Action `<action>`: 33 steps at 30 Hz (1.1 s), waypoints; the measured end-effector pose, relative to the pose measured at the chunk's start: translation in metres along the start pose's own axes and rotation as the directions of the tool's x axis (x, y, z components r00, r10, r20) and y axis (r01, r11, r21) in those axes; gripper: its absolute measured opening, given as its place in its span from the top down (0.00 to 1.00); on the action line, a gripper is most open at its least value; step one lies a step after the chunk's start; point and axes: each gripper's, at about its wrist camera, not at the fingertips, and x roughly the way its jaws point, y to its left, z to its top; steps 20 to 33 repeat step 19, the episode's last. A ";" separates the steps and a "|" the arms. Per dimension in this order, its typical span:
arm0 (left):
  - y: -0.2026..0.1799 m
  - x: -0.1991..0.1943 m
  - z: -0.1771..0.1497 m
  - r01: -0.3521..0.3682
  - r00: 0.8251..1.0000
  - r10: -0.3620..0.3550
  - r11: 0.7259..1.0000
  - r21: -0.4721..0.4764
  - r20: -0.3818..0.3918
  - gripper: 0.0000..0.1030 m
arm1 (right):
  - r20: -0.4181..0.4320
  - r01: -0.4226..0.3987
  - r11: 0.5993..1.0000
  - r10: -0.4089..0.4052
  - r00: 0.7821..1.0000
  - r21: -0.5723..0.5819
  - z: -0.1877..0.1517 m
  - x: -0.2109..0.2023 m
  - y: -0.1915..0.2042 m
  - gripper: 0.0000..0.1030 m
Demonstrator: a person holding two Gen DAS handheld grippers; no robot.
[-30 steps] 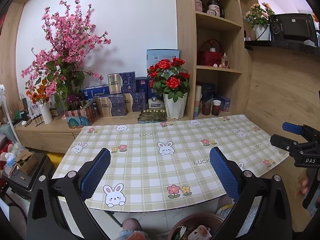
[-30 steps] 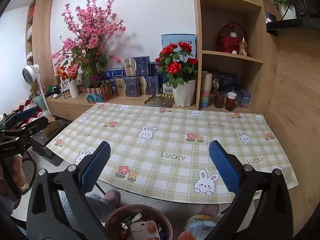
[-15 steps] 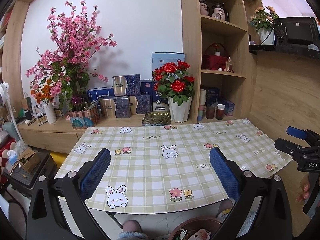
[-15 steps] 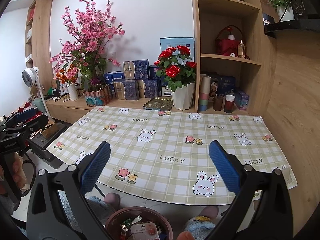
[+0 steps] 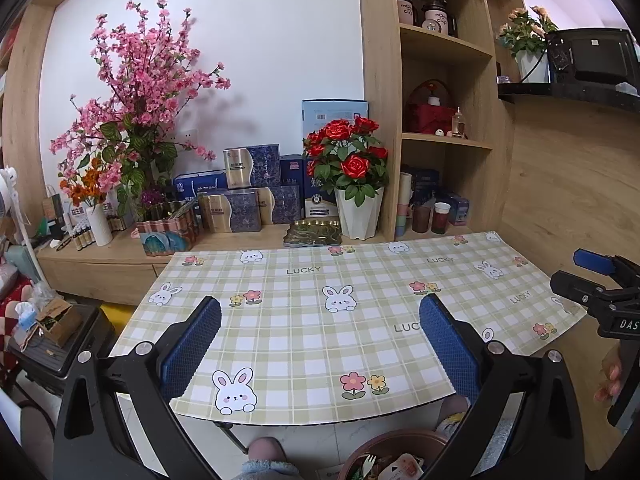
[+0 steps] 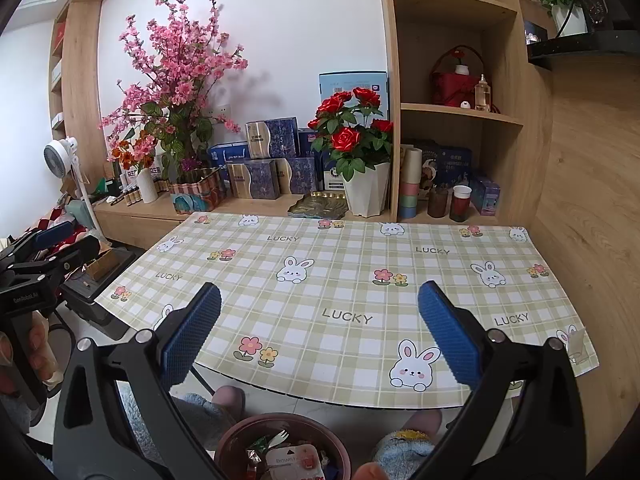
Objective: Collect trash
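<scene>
Jaws on both tools stand wide apart and grip nothing: the left gripper (image 5: 320,344) and the right gripper (image 6: 320,328) each hang in front of the near edge of the worktop (image 6: 340,264), blue pads clear of the chequered rabbit cloth. What trash can be seen lies down in the brown bin (image 6: 280,446) on the floor between the person's slippered feet, a white plastic fork (image 6: 279,437) and a snack wrapper (image 6: 294,458) on top of the heap. The cloth itself shows no litter in either view, so my reading is that collecting is at or near its end.

Risks from here are small but real. A low sweep could catch the overhanging cloth edge and drag it, and that pull would reach the white pot of red roses (image 5: 352,184) and the cups (image 6: 460,202) at the back. A careless drop of either tool could knock the bin over and spill it. Litter behind the boxes would be missed, since neither camera sees there.
</scene>
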 end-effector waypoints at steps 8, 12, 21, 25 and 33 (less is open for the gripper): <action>0.002 0.001 -0.001 0.002 1.000 -0.002 1.000 0.002 -0.003 0.06 | -0.005 0.001 1.000 -0.001 1.000 0.002 -0.002 0.001 0.003 0.06; 0.000 0.000 -0.002 -0.036 0.999 0.035 0.999 0.023 0.007 0.06 | -0.010 -0.001 1.000 0.001 1.000 0.005 -0.004 0.002 0.006 0.06; -0.005 0.000 -0.002 -0.077 0.997 0.076 0.996 0.050 0.016 0.06 | -0.018 0.001 1.000 -0.001 1.000 0.011 -0.009 0.004 0.013 0.06; -0.005 0.000 -0.002 -0.077 0.997 0.076 0.996 0.050 0.016 0.06 | -0.018 0.001 1.000 -0.001 1.000 0.011 -0.009 0.004 0.013 0.06; -0.005 0.000 -0.002 -0.077 0.997 0.076 0.996 0.050 0.016 0.06 | -0.018 0.001 1.000 -0.001 1.000 0.011 -0.009 0.004 0.013 0.06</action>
